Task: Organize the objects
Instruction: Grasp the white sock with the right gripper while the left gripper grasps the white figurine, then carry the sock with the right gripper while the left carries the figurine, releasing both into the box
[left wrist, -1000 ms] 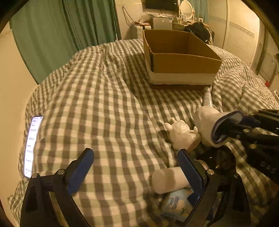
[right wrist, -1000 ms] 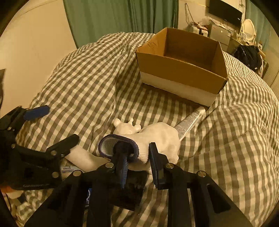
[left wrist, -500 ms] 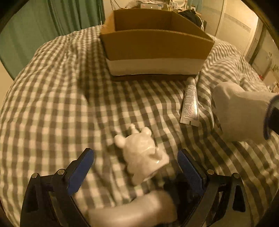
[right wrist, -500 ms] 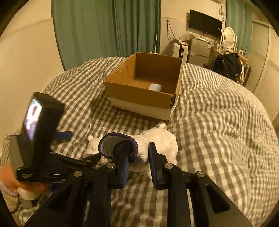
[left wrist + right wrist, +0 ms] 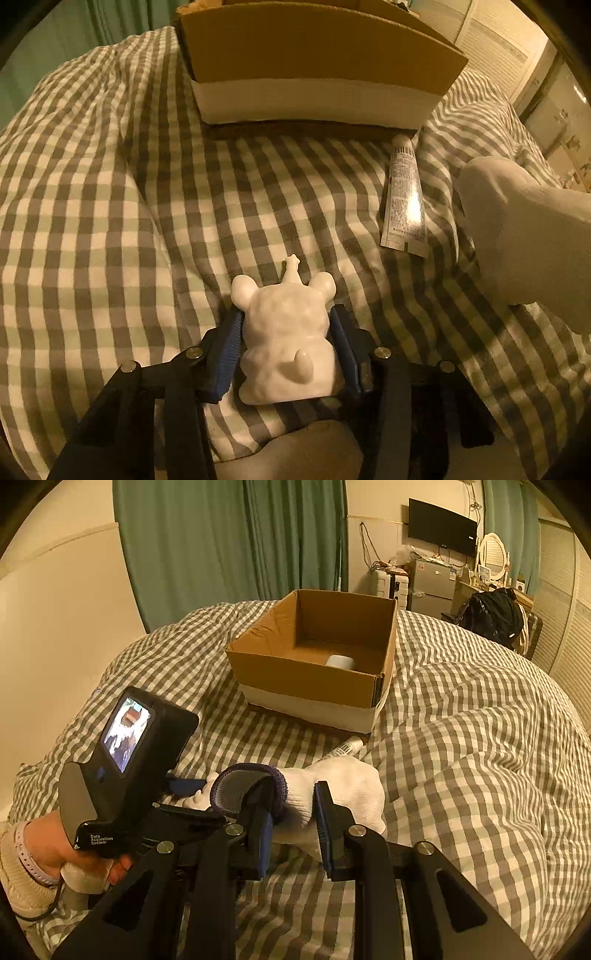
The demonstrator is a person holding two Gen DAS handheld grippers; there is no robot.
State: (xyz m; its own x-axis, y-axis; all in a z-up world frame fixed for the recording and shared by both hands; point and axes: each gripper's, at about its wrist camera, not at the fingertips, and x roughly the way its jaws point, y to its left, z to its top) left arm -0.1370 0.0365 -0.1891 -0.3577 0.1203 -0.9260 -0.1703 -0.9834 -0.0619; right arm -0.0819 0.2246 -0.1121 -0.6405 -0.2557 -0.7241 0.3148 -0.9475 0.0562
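Observation:
My left gripper (image 5: 286,321) is shut on a white animal figurine (image 5: 286,332) that rests on the checked bedcover. My right gripper (image 5: 293,808) is shut on a white sock (image 5: 340,794) with a dark purple cuff and holds it above the bed; the sock also shows at the right of the left wrist view (image 5: 528,240). An open cardboard box (image 5: 314,675) stands further back, with a small white object (image 5: 340,661) inside. The box wall fills the top of the left wrist view (image 5: 314,55). A white tube (image 5: 404,195) lies in front of the box.
The checked bedcover (image 5: 480,738) rises in folds to the right. The left hand-held unit with its lit screen (image 5: 127,734) sits left of my right gripper. Green curtains (image 5: 229,539) hang behind the bed; a fridge, a TV and a black bag stand at the far right.
My left gripper moved forward and closed on the white figurine. My right gripper lifted the sock higher and back from the box.

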